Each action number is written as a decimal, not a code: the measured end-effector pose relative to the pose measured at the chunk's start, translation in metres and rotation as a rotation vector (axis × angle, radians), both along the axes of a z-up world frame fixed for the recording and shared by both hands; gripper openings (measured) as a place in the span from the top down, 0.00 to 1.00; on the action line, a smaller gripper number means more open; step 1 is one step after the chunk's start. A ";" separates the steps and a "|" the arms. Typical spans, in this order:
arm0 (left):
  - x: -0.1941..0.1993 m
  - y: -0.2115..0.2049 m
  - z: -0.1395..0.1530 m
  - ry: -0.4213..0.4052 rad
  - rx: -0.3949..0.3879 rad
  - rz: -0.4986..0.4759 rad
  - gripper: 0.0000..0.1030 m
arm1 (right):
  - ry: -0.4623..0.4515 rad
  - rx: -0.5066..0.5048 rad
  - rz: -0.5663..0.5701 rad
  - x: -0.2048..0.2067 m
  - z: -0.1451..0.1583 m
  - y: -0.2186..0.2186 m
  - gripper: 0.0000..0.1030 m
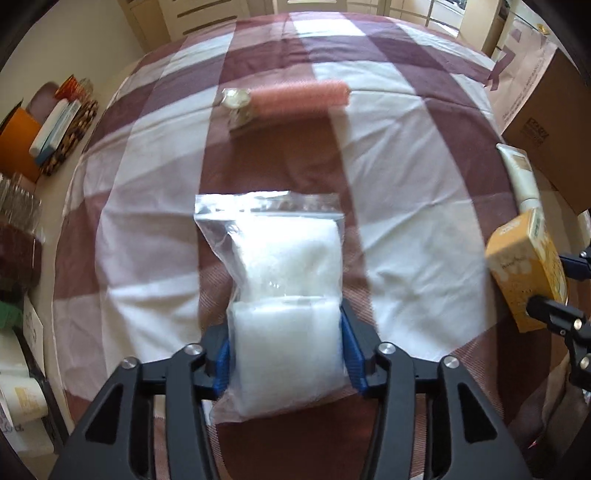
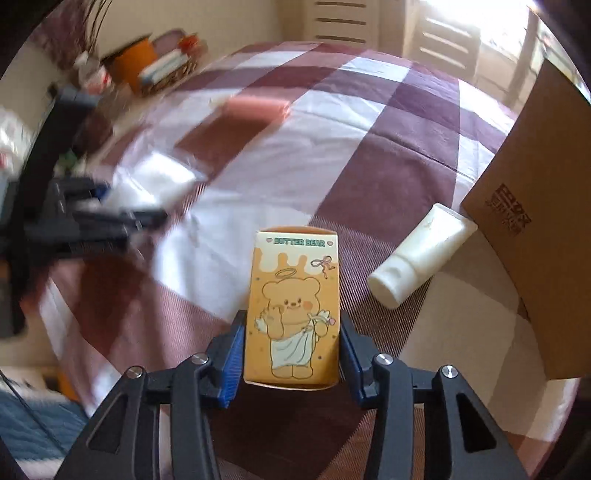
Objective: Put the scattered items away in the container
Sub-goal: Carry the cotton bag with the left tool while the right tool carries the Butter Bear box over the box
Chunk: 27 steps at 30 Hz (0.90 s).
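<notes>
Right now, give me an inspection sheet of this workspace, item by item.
Surface: checked maroon and white cloth, wrinkled.
Job's things: clear zip bag of white filling between the left gripper's pads; yellow Butter Bear box between the right gripper's pads; white tube lying against the cardboard box; pink roller and a small shiny item at the far side.
Clutter: books and an orange container off the left edge.
Grippers: left gripper shut on the zip bag; right gripper shut on the Butter Bear box.
Cables: nothing seen.
Surroundings: pale cabinets behind.
</notes>
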<state>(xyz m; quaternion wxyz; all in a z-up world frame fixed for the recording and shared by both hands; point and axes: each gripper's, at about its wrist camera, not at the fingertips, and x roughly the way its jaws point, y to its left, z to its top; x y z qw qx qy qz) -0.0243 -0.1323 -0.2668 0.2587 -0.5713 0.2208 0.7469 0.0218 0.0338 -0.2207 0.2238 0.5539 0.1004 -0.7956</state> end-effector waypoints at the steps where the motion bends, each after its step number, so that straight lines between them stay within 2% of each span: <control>1: -0.002 0.000 0.000 -0.003 0.001 0.008 0.44 | 0.004 0.002 0.001 0.001 -0.002 -0.001 0.54; 3: -0.006 0.003 0.000 -0.007 -0.002 0.019 0.39 | 0.004 0.004 -0.026 -0.001 -0.005 -0.004 0.48; 5: -0.010 0.007 -0.001 -0.004 -0.011 0.018 0.27 | 0.003 0.016 -0.053 -0.006 -0.008 -0.006 0.44; 9: -0.016 0.013 -0.004 0.003 -0.019 0.019 0.22 | 0.027 0.025 -0.041 -0.003 -0.013 -0.009 0.44; 10: -0.016 0.012 -0.004 -0.008 -0.012 0.025 0.26 | 0.015 0.023 -0.032 -0.003 -0.016 -0.010 0.44; 12: -0.013 0.011 -0.001 -0.033 0.013 0.028 0.47 | 0.015 0.025 -0.031 -0.001 -0.016 -0.008 0.55; 14: -0.005 0.011 0.003 -0.024 -0.008 0.029 0.61 | -0.030 -0.006 -0.045 -0.001 -0.013 -0.002 0.56; 16: 0.006 0.010 0.007 -0.027 -0.014 0.032 0.66 | -0.064 -0.038 -0.076 0.002 -0.008 0.007 0.56; 19: 0.023 0.008 0.018 -0.037 -0.026 0.048 0.67 | -0.070 -0.069 -0.138 0.006 0.011 0.025 0.56; 23: 0.038 0.018 0.042 -0.006 -0.043 0.060 0.67 | 0.007 -0.065 -0.213 0.012 0.051 0.054 0.56; 27: 0.044 0.042 0.080 0.041 0.010 0.053 0.67 | 0.104 -0.070 -0.263 0.012 0.095 0.080 0.56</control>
